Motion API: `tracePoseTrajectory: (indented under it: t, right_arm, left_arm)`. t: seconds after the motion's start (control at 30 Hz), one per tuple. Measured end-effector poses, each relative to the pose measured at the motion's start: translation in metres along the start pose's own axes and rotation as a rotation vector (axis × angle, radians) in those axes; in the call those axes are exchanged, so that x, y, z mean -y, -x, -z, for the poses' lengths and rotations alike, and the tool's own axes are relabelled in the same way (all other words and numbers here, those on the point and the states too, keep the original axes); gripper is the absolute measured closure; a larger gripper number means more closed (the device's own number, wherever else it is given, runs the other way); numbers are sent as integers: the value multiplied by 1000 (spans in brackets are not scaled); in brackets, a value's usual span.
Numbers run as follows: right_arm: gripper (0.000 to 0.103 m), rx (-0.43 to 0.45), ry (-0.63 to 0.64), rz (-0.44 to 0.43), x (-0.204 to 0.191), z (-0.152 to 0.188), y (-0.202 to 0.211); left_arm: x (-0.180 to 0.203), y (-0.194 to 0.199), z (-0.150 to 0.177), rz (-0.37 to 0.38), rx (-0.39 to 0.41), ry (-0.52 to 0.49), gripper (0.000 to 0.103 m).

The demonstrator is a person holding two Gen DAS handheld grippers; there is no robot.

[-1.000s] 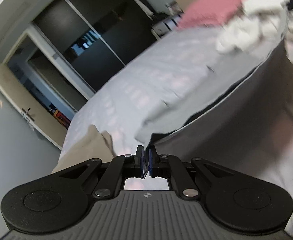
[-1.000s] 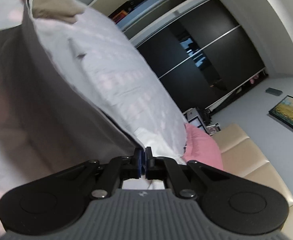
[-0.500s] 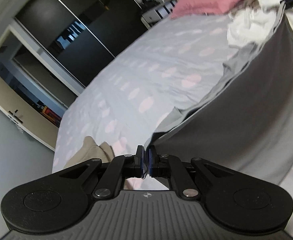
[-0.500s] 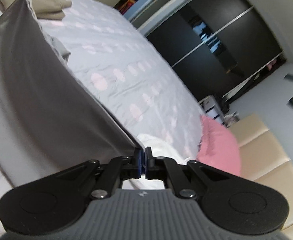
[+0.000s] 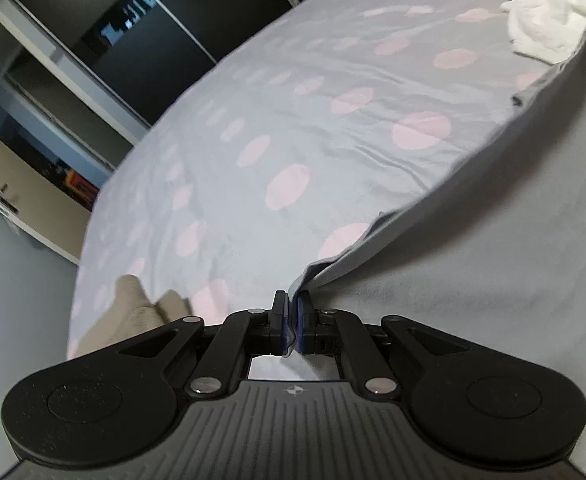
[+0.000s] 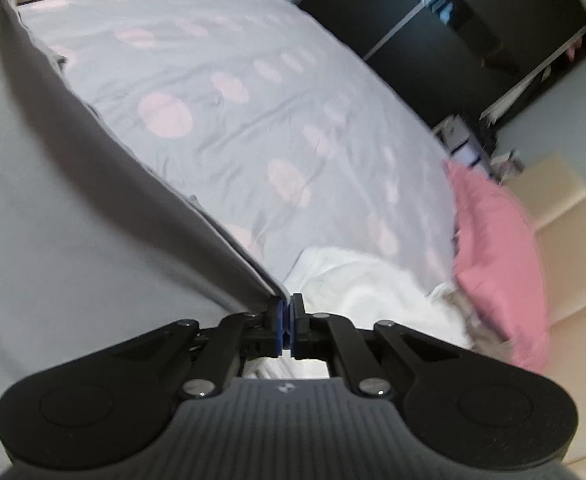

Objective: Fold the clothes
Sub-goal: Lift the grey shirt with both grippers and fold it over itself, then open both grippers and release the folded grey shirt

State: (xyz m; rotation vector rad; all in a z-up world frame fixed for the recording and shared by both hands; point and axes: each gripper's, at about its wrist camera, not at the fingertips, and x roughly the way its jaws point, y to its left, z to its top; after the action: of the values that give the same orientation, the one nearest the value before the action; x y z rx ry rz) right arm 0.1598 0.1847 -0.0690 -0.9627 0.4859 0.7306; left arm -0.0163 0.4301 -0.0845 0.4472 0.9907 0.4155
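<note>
Grey garment (image 5: 473, 260) hangs stretched between both tools above the near edge of the bed (image 5: 293, 120): left gripper (image 5: 291, 322) and right gripper (image 6: 287, 322) each pinch one corner.

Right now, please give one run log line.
left gripper: shut on grey garment | right gripper: shut on grey garment | garment stretched over bed

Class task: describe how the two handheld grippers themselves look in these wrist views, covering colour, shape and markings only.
Both look alike. The left gripper and right gripper are matte black, with two slim fingers faced with blue pads, driven by angled link bars with silver pivot pins. Each sits on a wide ribbed grey body with a round black lobe at either side and a small emblem at centre. No cables, hands or sleeves show.
</note>
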Motion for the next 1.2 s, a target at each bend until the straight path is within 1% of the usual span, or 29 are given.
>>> tracePoseTrajectory:
  t: [0.13, 0.23, 0.33, 0.4, 0.43, 0.47, 0.5, 0.57, 0.63, 0.7, 0.73, 0.8, 0.87, 1.07, 1.17, 1.2]
  right_arm:
    - [100, -12, -36, -21, -1, -3, -21]
    - [100, -16, -57, -40, -2, -8, -37]
    - [100, -16, -71, -50, -4, -8, -47]
    - [98, -27, -93, -55, -3, -9, -53]
    - [98, -36, -105, -60, -3, -11, -57]
    - [94, -46, -108, -65, -3, -10, -60]
    - [81, -56, -111, -69, -3, -10, -64]
    - [69, -66, -110, -48, -2, -7, -61]
    - [69, -72, -120, -39, 2, -4, -55]
    - [69, -77, -159, -50, 10, 0, -45]
    - [69, -77, -177, -63, 13, 2, -42]
    - [64, -80, -212, -96, 19, 9, -31]
    - [63, -94, -247, -128, 23, 18, -21]
    - [63, -112, -334, -230, 28, 45, 12]
    - [63, -105, -373, -290, 25, 59, 31]
    - [63, -103, -386, -310, 24, 63, 37]
  left_arm:
    - [-1, -26, -2, 17, -50, 23, 101]
    - [3, -41, 2, 18, -86, 10, 101]
    - [5, -49, 6, 13, -95, 13, 99]
    - [4, -50, 8, 1, -86, 23, 91]
    - [4, -50, 9, -3, -79, 30, 90]
    - [4, -51, 8, -3, -75, 36, 84]
    - [3, -51, 7, -11, -73, 41, 77]
    - [-1, -46, 8, -37, -66, 48, 71]
    - [-5, -36, 10, -46, -54, 51, 68]
    - [-11, -26, 11, -42, -44, 65, 64]
    - [-15, -21, 12, -29, -41, 79, 64]
    - [-22, -10, 15, 0, -35, 106, 64]
    - [-24, 3, 22, 42, -29, 125, 64]
    - [-17, 45, 57, 148, -20, 133, 64]
    - [-13, 64, 76, 211, -24, 163, 63]
    - [-11, 70, 82, 228, -23, 165, 61]
